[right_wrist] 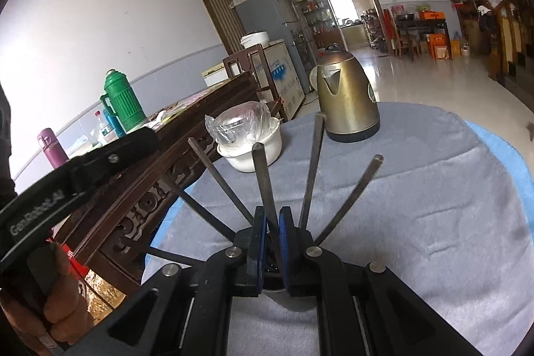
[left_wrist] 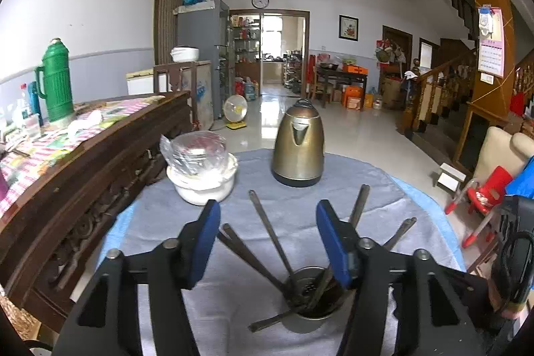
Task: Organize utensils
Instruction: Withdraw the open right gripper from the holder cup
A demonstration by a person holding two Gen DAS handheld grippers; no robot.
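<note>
A steel utensil cup point(left_wrist: 312, 302) stands on the grey cloth and holds several dark utensil handles point(left_wrist: 267, 229) that fan outward. My left gripper point(left_wrist: 268, 237) is open, its blue pads wide apart above the cup, holding nothing. My right gripper point(right_wrist: 273, 237) is shut on one upright dark utensil handle point(right_wrist: 263, 175), right over the cup point(right_wrist: 293, 301), whose rim shows just below the pads. Other handles point(right_wrist: 312, 165) fan out around it. The utensils' working ends are hidden inside the cup.
A bronze electric kettle point(left_wrist: 298, 145) and a white bowl covered in plastic wrap point(left_wrist: 200, 169) stand at the far side of the round table point(left_wrist: 383, 186). A dark wooden cabinet point(left_wrist: 83, 162) with a green thermos point(left_wrist: 56, 82) runs along the left. A red chair point(left_wrist: 484, 196) stands on the right.
</note>
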